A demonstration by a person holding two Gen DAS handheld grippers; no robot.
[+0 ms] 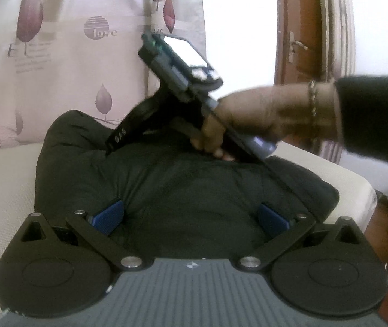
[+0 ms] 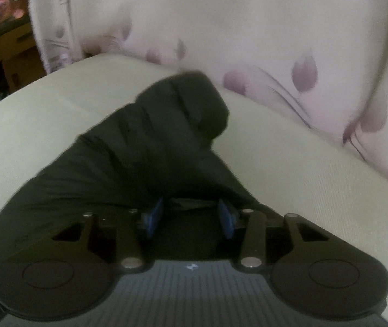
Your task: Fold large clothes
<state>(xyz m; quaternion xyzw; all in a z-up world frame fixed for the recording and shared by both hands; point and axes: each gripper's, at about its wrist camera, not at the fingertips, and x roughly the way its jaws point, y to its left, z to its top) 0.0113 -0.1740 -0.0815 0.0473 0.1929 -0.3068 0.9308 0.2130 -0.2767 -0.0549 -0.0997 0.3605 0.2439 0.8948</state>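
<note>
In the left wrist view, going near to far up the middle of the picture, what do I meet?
Left hand-held gripper, jaws wide apart → black padded jacket on the cream surface → right hand-held gripper held in a hand → curtain with leaf print.

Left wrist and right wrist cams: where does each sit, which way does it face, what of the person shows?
Left wrist: on the left tongs, jaws wide, angled down over the dark jacket on the cream cushion, facing the floral curtain and door; the right hand shows, holding the right tongs.
Right wrist: on the right tongs, angled down at a jacket fold; blue pads partly closed with fabric between; whether they grip it is unclear. No body shows.
Shared: jacket, cushion, curtain.
</note>
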